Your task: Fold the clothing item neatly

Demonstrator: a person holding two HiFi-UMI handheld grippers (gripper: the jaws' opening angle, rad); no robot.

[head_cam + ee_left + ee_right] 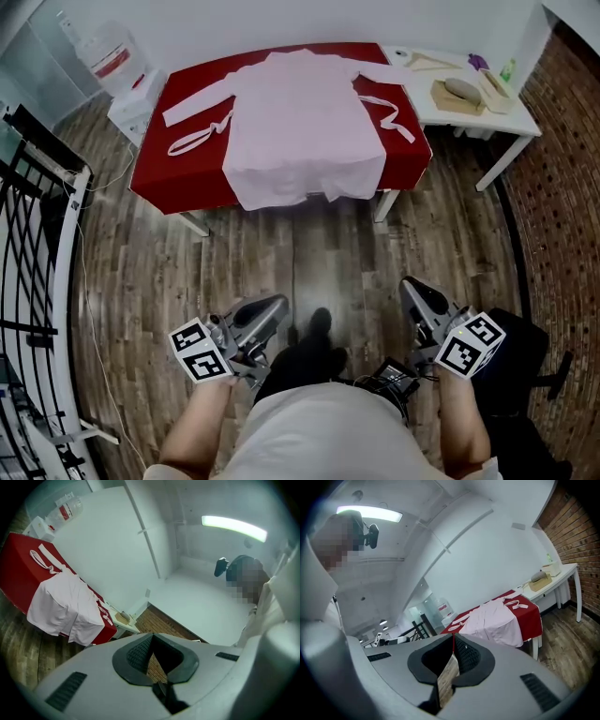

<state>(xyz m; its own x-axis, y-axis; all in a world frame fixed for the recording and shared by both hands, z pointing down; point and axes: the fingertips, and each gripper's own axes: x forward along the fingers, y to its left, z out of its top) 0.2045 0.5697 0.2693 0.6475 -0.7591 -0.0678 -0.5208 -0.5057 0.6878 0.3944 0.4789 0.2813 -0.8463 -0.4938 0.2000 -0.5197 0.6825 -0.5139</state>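
Observation:
A pale pink robe [300, 122] lies spread flat on a red-covered table [192, 173], sleeves out to both sides and its belt ends trailing; its hem hangs over the near edge. The robe [63, 604] shows far off in the left gripper view, and the robe [497, 620] shows likewise in the right gripper view. My left gripper [275, 311] and right gripper [410, 290] are held low near the person's body, well short of the table. Both are shut with nothing between the jaws.
A white side table [478, 117] with a hanger, a box and small items stands right of the red table. A water dispenser [117, 66] is at the back left, a black metal rack [37, 234] along the left, a dark chair [525, 366] at right. Wooden floor lies between me and the table.

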